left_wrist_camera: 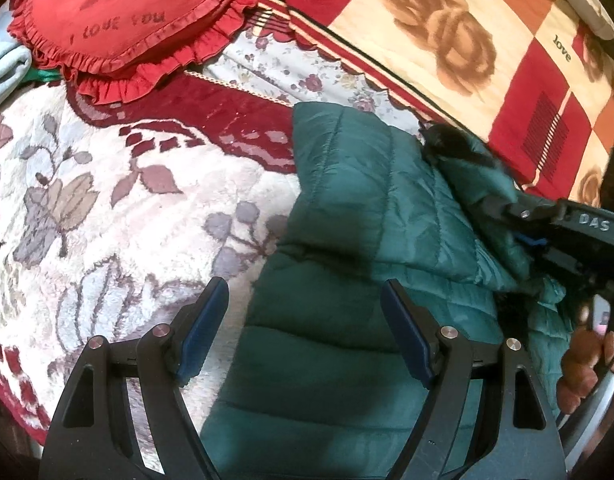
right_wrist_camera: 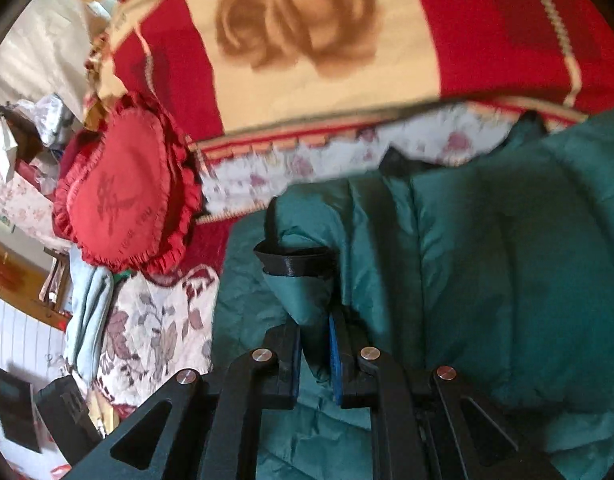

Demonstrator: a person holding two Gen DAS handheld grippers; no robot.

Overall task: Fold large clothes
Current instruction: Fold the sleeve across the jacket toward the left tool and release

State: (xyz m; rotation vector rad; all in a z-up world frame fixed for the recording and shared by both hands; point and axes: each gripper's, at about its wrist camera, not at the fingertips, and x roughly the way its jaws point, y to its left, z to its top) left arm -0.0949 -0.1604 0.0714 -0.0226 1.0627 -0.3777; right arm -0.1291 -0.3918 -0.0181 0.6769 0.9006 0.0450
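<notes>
The left gripper (left_wrist_camera: 303, 320) stands wide open, its blue pads (left_wrist_camera: 203, 328) well apart with nothing between them. It hangs over the edge of the green jacket (left_wrist_camera: 347, 240): the right finger is above the quilted fabric, the left finger above the floral blanket (left_wrist_camera: 87, 220) beside it. Whether either tip touches the cloth cannot be told.

The right gripper (right_wrist_camera: 313, 356) is closed down to a narrow gap, and a fold of the jacket (right_wrist_camera: 487, 260) is pinched between its pads (right_wrist_camera: 335, 360). Just ahead of the tips the held fabric rises in a cone ending in a black cuff band (right_wrist_camera: 295, 262), so this looks like a sleeve end. In the left wrist view the same gripper (left_wrist_camera: 503, 210) comes in from the right, its tips buried in the jacket's folds, with the person's right hand (left_wrist_camera: 587, 356) on the handle at the frame's edge.

The jacket lies on the bed, spreading ahead of and beneath both grippers; its lower part is cut off by the frames and by the gripper bodies. A dark patch (left_wrist_camera: 447, 140) at its far end is too unclear to name.

Beyond the jacket lies a red-and-cream rose blanket (left_wrist_camera: 447, 40). Ahead and to the left of the left gripper sits a red frilled pillow (left_wrist_camera: 127, 12). The right wrist view is blurred toward its left edge, where the room's clutter cannot be made out.
</notes>
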